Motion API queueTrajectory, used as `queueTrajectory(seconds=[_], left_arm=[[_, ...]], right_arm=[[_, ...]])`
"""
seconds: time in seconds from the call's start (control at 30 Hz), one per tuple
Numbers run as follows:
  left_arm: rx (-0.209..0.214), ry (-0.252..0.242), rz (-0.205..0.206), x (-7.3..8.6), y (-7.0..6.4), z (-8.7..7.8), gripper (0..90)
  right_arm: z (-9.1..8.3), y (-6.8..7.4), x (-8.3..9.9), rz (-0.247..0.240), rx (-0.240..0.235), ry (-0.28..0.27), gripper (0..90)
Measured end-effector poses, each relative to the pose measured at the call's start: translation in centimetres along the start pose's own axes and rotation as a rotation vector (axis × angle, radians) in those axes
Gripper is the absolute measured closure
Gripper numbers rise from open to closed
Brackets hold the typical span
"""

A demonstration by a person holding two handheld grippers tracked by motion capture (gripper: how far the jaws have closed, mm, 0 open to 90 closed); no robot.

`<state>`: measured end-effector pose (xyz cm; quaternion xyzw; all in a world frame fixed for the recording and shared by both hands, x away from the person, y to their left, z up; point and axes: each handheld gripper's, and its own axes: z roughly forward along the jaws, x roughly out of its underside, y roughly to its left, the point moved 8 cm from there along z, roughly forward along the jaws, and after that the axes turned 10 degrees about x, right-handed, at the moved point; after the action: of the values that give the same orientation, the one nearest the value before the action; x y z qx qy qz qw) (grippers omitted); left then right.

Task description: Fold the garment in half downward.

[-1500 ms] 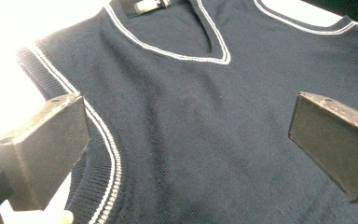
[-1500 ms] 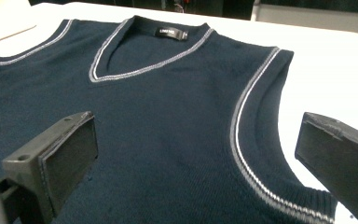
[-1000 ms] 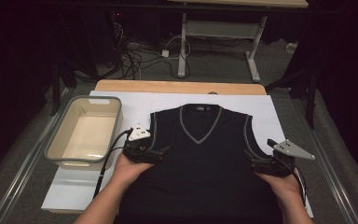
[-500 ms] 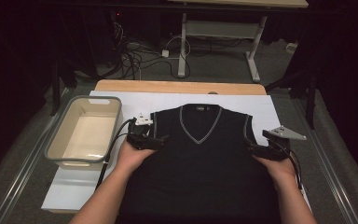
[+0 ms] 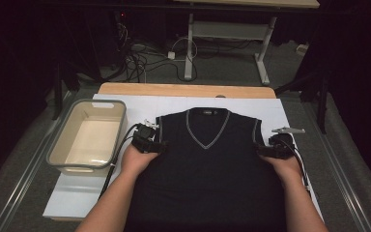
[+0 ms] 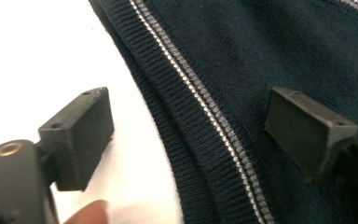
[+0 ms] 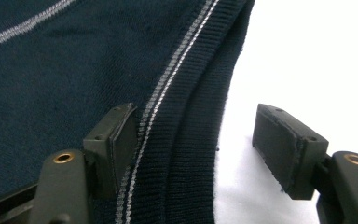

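High view shows a dark navy sleeveless V-neck sweater vest [image 5: 207,164] lying flat, front up, on a white sheet [image 5: 140,108] that covers the table, its neckline pointing away from the person and its hem toward them. The left gripper [image 5: 160,145] sits at the vest's left armhole edge, held in the person's left hand [image 5: 136,158], and the right gripper [image 5: 262,152] sits at the right armhole edge, held in the right hand [image 5: 285,164]. Left gripper view shows that gripper's jaws spread wide and straddling the ribbed armhole trim [image 6: 186,121] with its thin pale stripe: one jaw is over the white sheet, the other over the knit body, and neither clamps the fabric. Right gripper view shows the same arrangement mirrored, jaws well apart, one over the navy knit just beside the striped trim [image 7: 186,116], the other over the white sheet, with nothing pinched between them. A beige plastic tub [image 5: 60,150] stands on the table to the left of the vest, just beside the left gripper's trailing cable [image 5: 121,145]. Beyond the sheet a strip of wooden tabletop [image 5: 183,90] shows at the far edge.
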<state>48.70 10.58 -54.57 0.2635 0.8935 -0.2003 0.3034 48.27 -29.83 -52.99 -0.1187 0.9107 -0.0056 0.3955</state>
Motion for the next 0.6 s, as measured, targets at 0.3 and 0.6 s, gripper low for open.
queueTrajectory(seconds=[0.3,0.6], left_arm=[[0.058,-0.036,0.071,0.2,-1.4,-0.3,62.5],[0.092,-0.062,0.074,1.2,-2.0,-1.2,76.8]], right_arm=[[-0.3,0.6,0.1,-0.017,-0.035,-0.021,67.6],[-1.6,1.4,0.9,-0.064,-0.055,-0.030,82.5]])
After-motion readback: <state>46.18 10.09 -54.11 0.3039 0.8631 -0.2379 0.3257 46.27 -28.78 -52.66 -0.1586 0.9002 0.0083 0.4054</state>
